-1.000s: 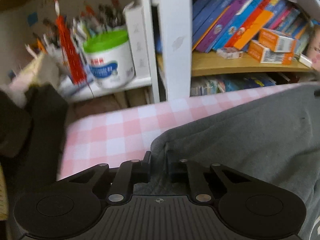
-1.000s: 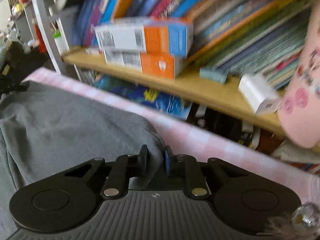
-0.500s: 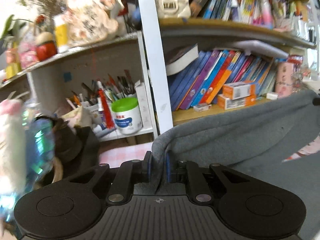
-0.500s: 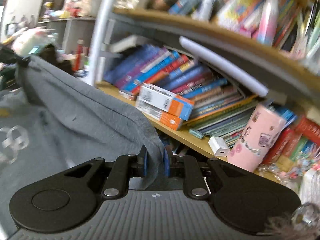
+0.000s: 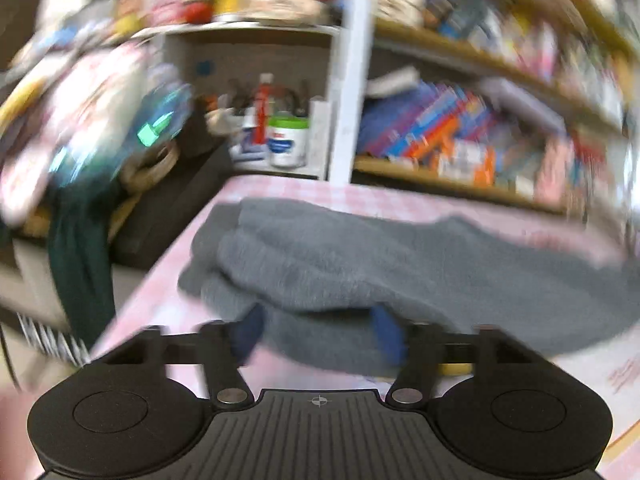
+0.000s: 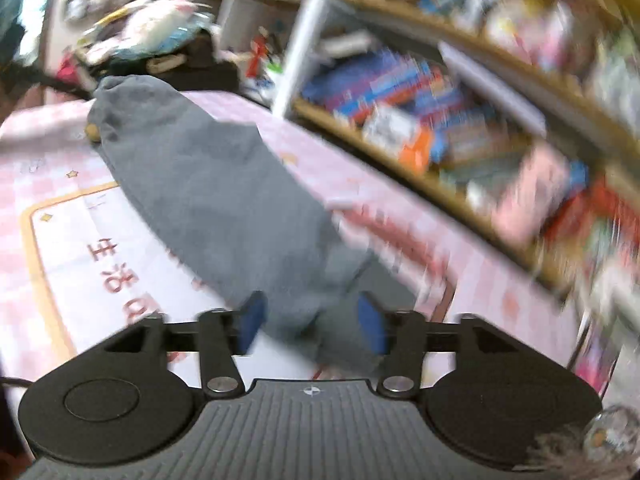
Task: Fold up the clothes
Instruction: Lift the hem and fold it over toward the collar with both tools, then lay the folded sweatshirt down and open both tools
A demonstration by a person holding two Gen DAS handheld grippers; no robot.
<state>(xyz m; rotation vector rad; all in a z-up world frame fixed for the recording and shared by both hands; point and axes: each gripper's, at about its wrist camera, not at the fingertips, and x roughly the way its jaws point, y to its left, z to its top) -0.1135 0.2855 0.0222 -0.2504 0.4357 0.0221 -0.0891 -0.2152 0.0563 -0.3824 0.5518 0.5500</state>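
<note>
Lying folded along the pink checked tablecloth (image 5: 304, 196), the grey garment (image 5: 360, 264) is resting loose. The left gripper (image 5: 316, 332) is standing spread and empty, the right gripper (image 6: 312, 320) likewise. Its bunched near layers are risking to slide apart if a finger is catching them.

Crowded bookshelves (image 5: 460, 148) — pink checked tablecloth (image 6: 48, 208) below
</note>
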